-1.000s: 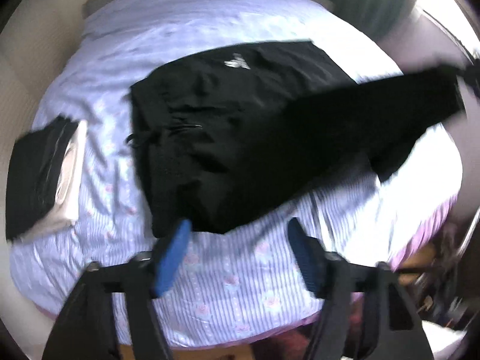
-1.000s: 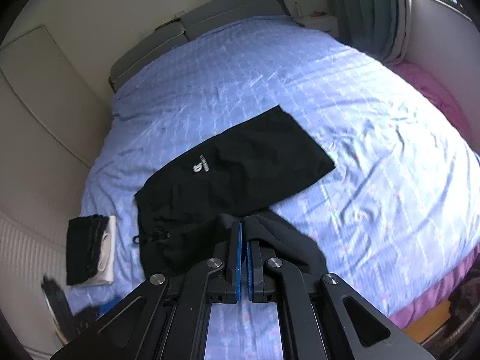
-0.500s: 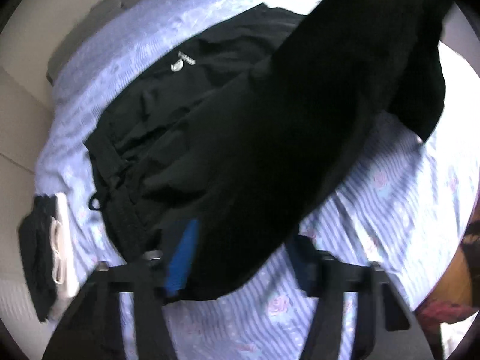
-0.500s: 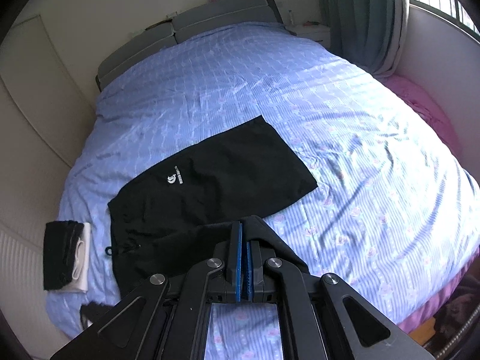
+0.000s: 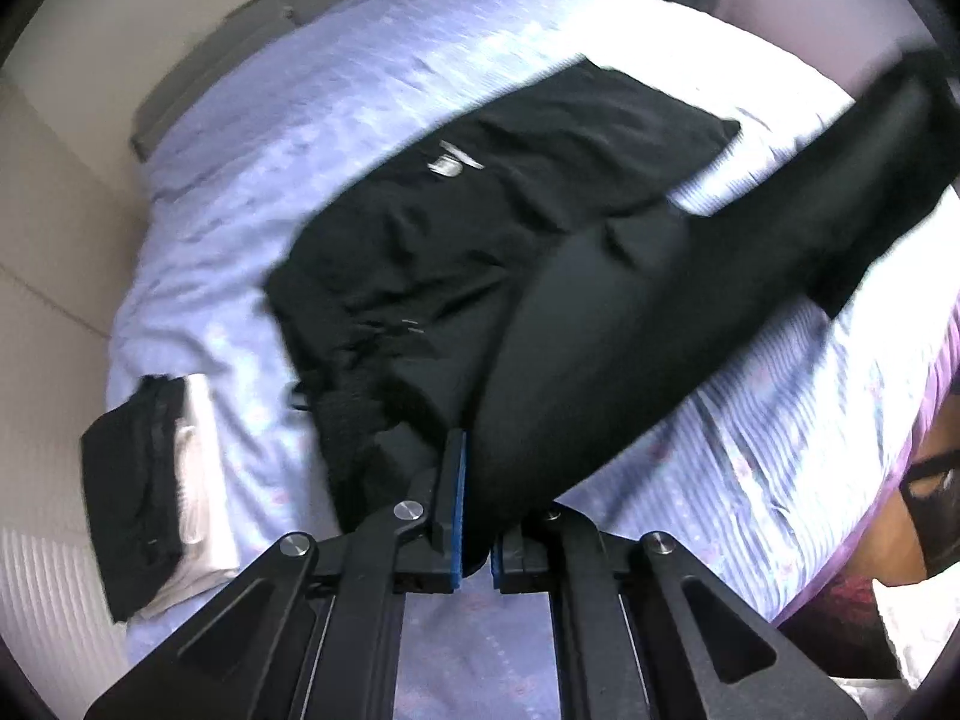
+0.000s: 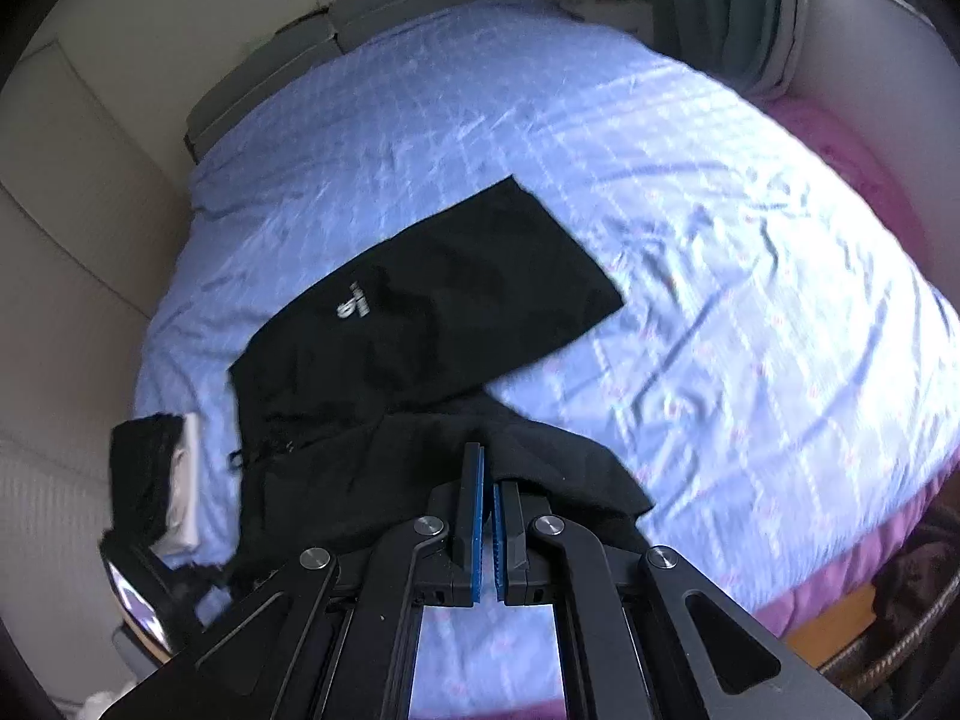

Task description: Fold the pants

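Black pants with a small white logo lie on the blue bed. One leg lies flat, pointing to the far right. The other leg is lifted off the bed. My left gripper is shut on the near edge of the pants at the waist end. My right gripper is shut on the end of the lifted leg, which drapes over its fingers.
A small stack of folded black and white clothes sits at the bed's left edge, also in the left wrist view. Grey pillows lie at the head. A curtain and window are at far right.
My left gripper was open near the pants' edge and has shut on it. My right gripper has kept hold of the lifted leg and carried it across the bed.
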A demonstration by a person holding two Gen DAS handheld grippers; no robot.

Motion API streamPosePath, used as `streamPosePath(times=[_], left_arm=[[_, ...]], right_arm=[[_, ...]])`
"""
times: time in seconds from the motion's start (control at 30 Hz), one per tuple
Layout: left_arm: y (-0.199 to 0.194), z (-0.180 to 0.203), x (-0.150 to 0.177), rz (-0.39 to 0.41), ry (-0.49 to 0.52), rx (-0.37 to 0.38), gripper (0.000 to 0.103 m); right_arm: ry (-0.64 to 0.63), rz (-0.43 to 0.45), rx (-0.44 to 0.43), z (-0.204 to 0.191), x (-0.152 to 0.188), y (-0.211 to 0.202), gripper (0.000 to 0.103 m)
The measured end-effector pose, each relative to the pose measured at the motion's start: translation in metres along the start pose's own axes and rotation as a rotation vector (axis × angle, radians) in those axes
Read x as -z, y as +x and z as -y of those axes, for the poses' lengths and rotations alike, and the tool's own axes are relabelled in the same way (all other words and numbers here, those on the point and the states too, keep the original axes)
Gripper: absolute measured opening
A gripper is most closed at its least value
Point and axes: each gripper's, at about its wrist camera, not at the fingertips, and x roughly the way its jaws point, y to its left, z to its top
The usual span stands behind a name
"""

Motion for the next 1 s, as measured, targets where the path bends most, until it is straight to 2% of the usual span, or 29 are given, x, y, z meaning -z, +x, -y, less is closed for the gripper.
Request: streamPosePath(times=[0.17,0.43,0.57,0.7,0.8,1.0], left_arm=[[-0.019,-0.034,-0.03,0.042,-0.055,-0.038,0.008],[0.0,-0.059,-0.11,0.115,0.064,-0.057,0.008],[0.044,-0.075,-0.157,0.098,0.077,-0.03,0.008],[0.111,-0.094,-0.205,0.026,0.055,0.008,0.008],[0.16,-0.098,-0.227,-0.051,0.036,0.033,0.008],[0.228,-0.102,-0.245,-0.172,-0.016,0.106,0.009]], right_arm=[[0.012,0.009,-0.055,-0.015,-0.008,-0.011,0.003],[0.043,0.149,-0.068,-0.029,-0.086,0.009,0.003],[0.052,0.158,-0.058,-0.034,-0.139,0.05,0.003],[0.038,0.131,-0.031,-0.035,-0.19,0.115,0.003],[0.021,0.098,0.007,-0.033,-0.218,0.168,0.003],[0.065,0.02,0.065,-0.023,-0.251,0.252,0.003]])
